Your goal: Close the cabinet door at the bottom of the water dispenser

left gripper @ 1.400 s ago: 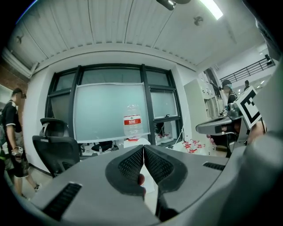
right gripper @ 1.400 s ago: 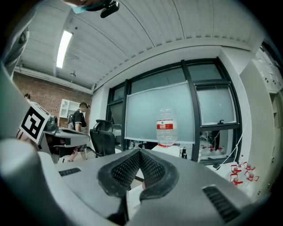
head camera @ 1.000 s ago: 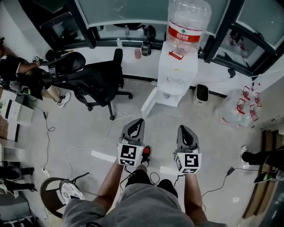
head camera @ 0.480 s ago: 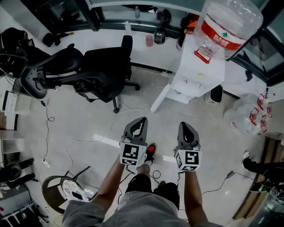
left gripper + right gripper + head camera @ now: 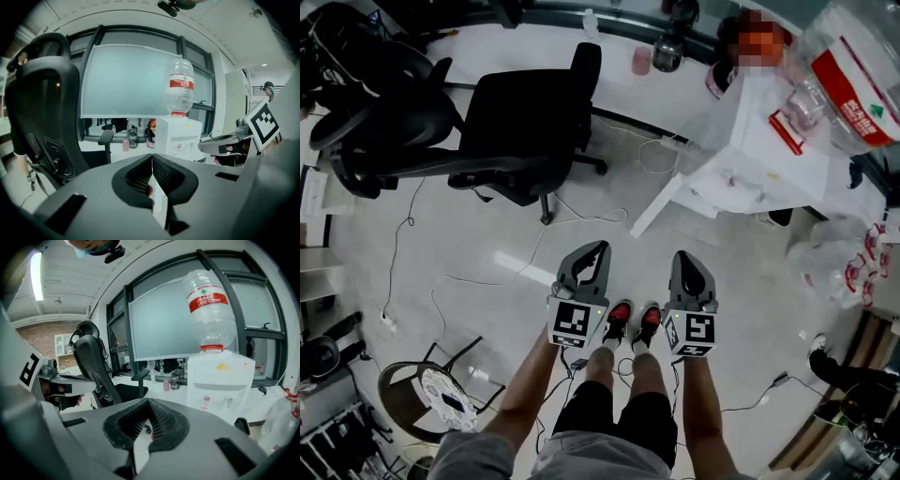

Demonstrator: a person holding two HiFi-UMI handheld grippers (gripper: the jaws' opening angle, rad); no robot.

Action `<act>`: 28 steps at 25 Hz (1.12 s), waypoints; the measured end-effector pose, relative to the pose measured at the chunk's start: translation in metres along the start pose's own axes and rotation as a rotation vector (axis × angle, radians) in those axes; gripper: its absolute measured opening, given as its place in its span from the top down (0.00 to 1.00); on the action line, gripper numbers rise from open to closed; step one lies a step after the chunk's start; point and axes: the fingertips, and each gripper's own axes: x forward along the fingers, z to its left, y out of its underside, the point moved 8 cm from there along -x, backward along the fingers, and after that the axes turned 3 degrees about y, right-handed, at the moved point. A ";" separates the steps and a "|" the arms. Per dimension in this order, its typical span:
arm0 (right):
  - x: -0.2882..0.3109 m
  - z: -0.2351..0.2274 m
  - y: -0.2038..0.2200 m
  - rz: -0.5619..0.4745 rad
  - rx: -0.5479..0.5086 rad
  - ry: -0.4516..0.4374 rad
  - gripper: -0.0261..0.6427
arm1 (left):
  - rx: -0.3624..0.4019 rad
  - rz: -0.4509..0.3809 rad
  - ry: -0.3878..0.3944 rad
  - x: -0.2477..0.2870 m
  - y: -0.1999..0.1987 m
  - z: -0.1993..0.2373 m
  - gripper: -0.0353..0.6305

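Note:
The white water dispenser (image 5: 769,159), with a red-labelled bottle (image 5: 853,66) on top, stands at the upper right of the head view. Its bottom cabinet door (image 5: 661,206) hangs open, swung out toward the lower left over the floor. My left gripper (image 5: 600,248) and right gripper (image 5: 682,255) are held side by side above the floor, well short of the door, both shut and empty. In the left gripper view the left gripper (image 5: 152,157) points at the dispenser (image 5: 178,138). The right gripper (image 5: 149,401) faces the dispenser (image 5: 220,380) too.
A black office chair (image 5: 516,122) stands to the left of the dispenser. Cables (image 5: 403,244) trail over the floor. A round stool (image 5: 441,398) is at lower left and a bag of empty bottles (image 5: 834,262) at right. A pink cup (image 5: 641,59) and a kettle (image 5: 670,52) sit by the window.
Both grippers have travelled forward and down together, still shut. The dispenser and its open door have grown larger and slid toward the upper right of the head view; the chair is nearer.

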 end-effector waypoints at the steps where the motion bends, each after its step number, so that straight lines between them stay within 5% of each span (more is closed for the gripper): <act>1: 0.010 0.000 0.008 0.010 0.002 -0.006 0.94 | -0.005 0.007 -0.006 0.005 0.007 0.004 0.91; 14: 0.129 -0.012 0.150 0.132 0.024 -0.062 0.94 | -0.063 0.090 -0.054 0.092 0.141 0.036 0.91; 28: 0.176 -0.015 0.289 0.230 0.063 -0.067 0.94 | -0.095 0.166 -0.015 0.151 0.282 0.029 0.91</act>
